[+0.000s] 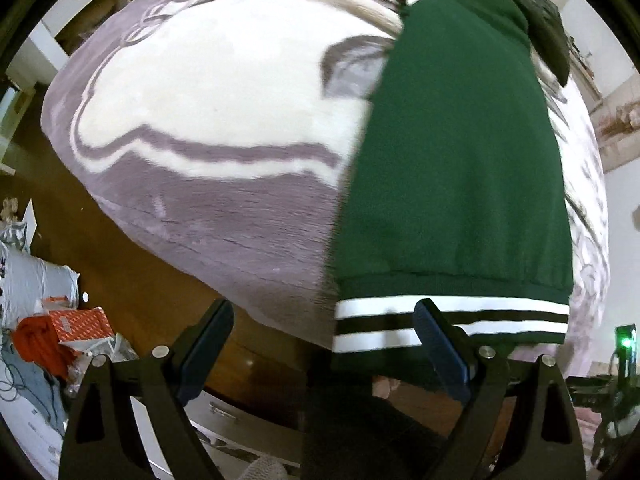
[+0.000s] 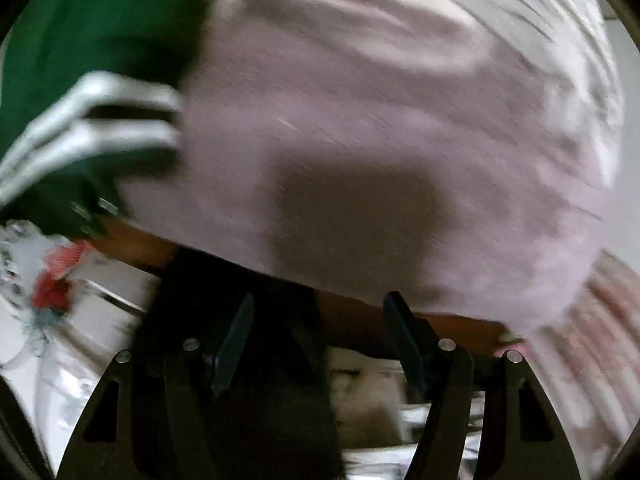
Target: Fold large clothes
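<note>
A dark green garment (image 1: 452,152) with a white and black striped hem (image 1: 500,322) lies folded lengthwise on a mauve and white blanket (image 1: 208,128) over a bed. My left gripper (image 1: 324,316) is open and empty, just short of the hem's left corner; its right finger (image 1: 434,332) overlaps the hem. The right wrist view is blurred: the green garment (image 2: 104,16) and its striped hem (image 2: 104,120) are at upper left. My right gripper (image 2: 318,308) is open and empty over the bed's near edge, to the right of the garment.
A black item (image 1: 550,20) lies on the bed beyond the garment's far end. The brown wooden bed frame (image 1: 132,276) runs under the blanket's edge. Orange boxes and red cloth (image 1: 64,332) clutter the floor at left. White shelving (image 1: 80,0) stands at far left.
</note>
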{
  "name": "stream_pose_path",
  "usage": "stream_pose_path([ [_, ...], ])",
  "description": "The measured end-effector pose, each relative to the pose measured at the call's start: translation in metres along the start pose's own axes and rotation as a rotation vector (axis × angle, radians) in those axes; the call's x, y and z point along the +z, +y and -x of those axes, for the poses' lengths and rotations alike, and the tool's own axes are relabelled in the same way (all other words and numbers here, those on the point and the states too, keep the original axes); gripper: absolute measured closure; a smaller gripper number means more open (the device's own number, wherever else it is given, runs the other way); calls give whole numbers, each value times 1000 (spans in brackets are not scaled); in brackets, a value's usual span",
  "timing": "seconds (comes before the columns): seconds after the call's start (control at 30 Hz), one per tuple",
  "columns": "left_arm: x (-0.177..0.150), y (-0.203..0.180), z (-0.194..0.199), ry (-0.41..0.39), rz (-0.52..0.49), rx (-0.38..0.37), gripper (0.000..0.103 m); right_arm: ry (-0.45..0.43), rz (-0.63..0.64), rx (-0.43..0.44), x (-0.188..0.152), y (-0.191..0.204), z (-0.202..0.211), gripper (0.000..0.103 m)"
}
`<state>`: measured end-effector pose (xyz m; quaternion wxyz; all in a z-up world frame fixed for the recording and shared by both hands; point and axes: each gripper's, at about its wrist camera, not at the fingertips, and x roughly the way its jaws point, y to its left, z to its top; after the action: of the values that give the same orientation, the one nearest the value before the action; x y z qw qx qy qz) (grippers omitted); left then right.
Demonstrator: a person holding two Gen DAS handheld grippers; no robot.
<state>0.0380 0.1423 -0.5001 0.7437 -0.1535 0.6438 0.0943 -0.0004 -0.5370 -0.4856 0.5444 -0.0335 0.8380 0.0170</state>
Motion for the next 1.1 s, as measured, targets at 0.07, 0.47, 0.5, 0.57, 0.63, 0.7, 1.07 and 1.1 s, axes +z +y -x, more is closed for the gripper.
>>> stream_pose_path([
  [0.07, 2, 2, -9, 13, 1, -10, 11, -120, -91, 196, 9, -7, 16, 34],
  [0.47, 6, -23, -58, 32, 77, -237, 83, -284, -264, 617, 71, 43, 2, 78],
  [0.5, 5, -19, -51, 19, 84, -248, 87, -288, -267, 616, 67, 46, 4, 89],
  [0.57, 6, -9, -37, 5, 109, -275, 90, -280, -266, 640, 56, 52, 13, 92],
  [0.63, 9, 2, -24, -6, 120, -285, 91, -273, -252, 660, 45, 63, 24, 92],
  [0.7, 16, 21, -20, -16, 117, -269, 91, -269, -203, 652, 41, 79, 41, 92],
  [1.07, 29, 49, -78, 99, 89, -250, 85, -107, -145, 606, 75, 144, 1, 89],
  [1.1, 29, 53, -69, 103, 105, -285, 83, -112, -145, 633, 74, 135, 3, 82],
])
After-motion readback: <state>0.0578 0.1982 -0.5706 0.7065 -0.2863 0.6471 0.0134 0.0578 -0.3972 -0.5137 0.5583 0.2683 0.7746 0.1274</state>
